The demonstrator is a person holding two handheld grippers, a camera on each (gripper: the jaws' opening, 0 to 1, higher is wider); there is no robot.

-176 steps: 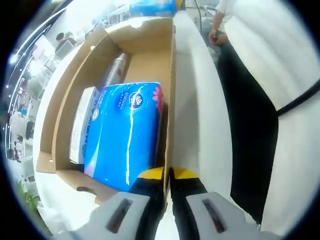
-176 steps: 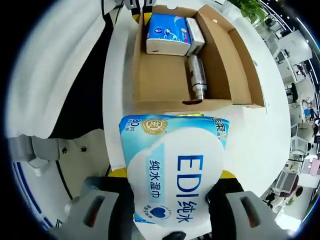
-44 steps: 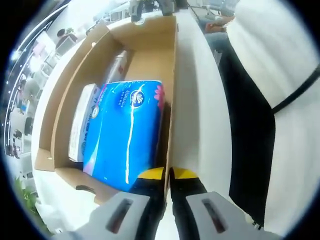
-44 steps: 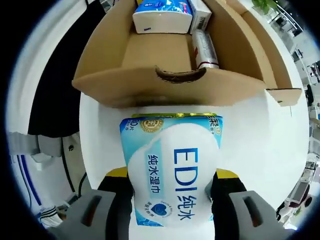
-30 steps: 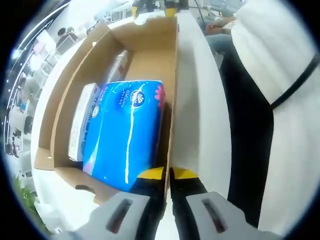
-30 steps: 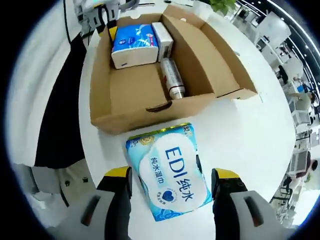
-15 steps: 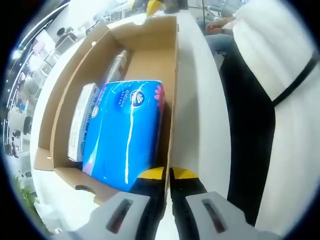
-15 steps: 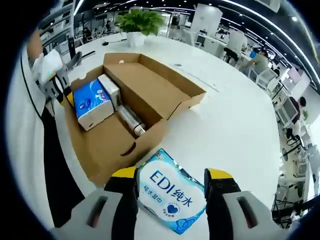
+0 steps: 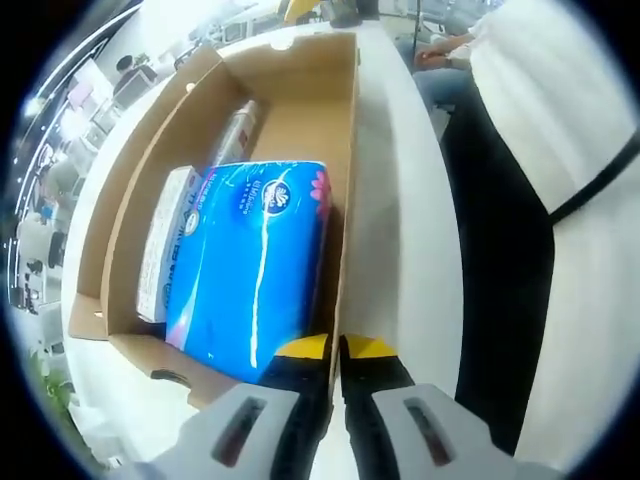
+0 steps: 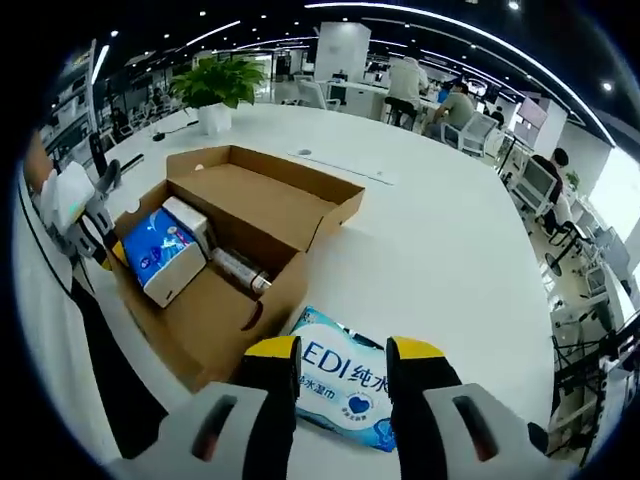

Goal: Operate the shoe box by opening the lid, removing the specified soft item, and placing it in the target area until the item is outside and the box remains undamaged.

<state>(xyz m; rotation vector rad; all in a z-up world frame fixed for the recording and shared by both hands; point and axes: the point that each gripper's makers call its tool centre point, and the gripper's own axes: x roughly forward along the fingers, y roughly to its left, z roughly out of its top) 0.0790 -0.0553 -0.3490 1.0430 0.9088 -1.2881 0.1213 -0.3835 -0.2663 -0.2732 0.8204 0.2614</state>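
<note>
Lying flat on the smooth white table (image 10: 440,250), the wet-wipe pack (image 10: 345,390) sits outside the shoe box (image 10: 250,215), just beside the box's near end wall. The pack is a soft, glossy pillow of pale blue and white film printed with "EDI" and Chinese characters. In the right gripper view the right gripper (image 10: 342,362) hangs above it with its yellow-tipped jaws parted and nothing between them; the pack shows through the gap.

The shoe box is plain brown corrugated cardboard, rectangular, its hinged lid (image 10: 262,200) folded back and lying open on the table. Inside lie a bright blue plastic-wrapped tissue pack (image 9: 250,262), plump and shiny, a slim white carton (image 9: 163,245) beside it along the wall, and a cylindrical silvery item (image 9: 232,133) further along the floor of the box. A thumb notch is cut in the end wall.

In the left gripper view the left gripper (image 9: 334,347) has its yellow-tipped jaws pressed together on the thin cardboard edge of the box's long side wall, beside the tissue pack. A person's white garment (image 9: 560,150) fills the side beyond the table edge.
</note>
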